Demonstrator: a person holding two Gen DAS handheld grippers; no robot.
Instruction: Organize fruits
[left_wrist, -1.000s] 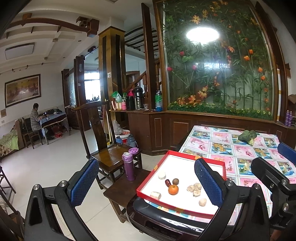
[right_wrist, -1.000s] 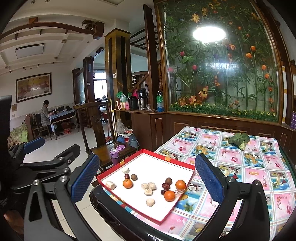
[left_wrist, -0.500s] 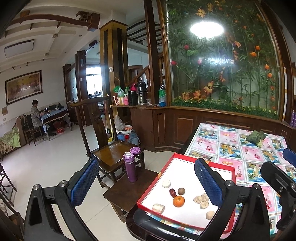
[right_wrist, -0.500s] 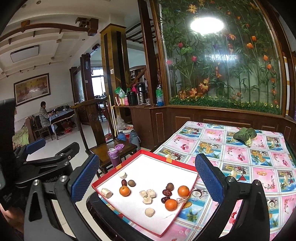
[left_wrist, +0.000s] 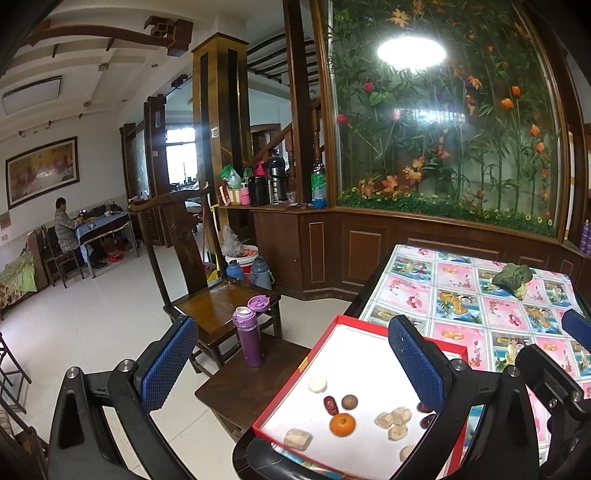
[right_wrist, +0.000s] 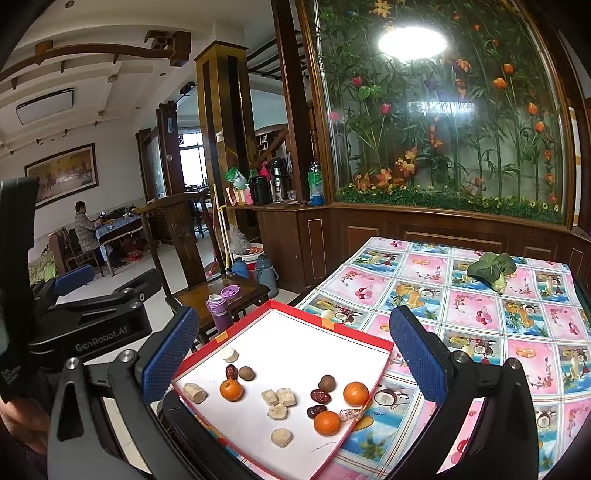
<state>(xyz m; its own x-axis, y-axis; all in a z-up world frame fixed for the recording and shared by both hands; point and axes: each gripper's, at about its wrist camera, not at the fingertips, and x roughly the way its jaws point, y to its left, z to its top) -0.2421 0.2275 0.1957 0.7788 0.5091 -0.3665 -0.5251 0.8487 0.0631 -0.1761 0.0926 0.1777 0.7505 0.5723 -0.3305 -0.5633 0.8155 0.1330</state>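
A red tray (right_wrist: 332, 325) with a white floor lies at the near left corner of the table. In it are three oranges (right_wrist: 231, 390), dark red dates (right_wrist: 320, 396), two brown round fruits (right_wrist: 327, 383) and several pale chunks (right_wrist: 279, 400). My right gripper (right_wrist: 293, 332) hangs open and empty above the tray's near side. My left gripper (left_wrist: 291, 354) is also open and empty, left of the tray (left_wrist: 325, 343), straddling the table edge. From there I see one orange (left_wrist: 342, 424), a date (left_wrist: 331, 405) and pale chunks (left_wrist: 393, 419); its right finger (left_wrist: 413, 362) hides part of the tray.
A purple flask (left_wrist: 249, 339) stands on a low wooden stool (left_wrist: 240, 391) beside the table, with a wooden chair (left_wrist: 221, 306) behind it. A leafy green vegetable (right_wrist: 489, 269) lies at the far end of the flowered tablecloth (right_wrist: 480, 314). A person (left_wrist: 64, 225) sits far off.
Both grippers have drifted a little closer to the tray, which sits lower and larger in both views. The jaws stayed open and no fruit moved.
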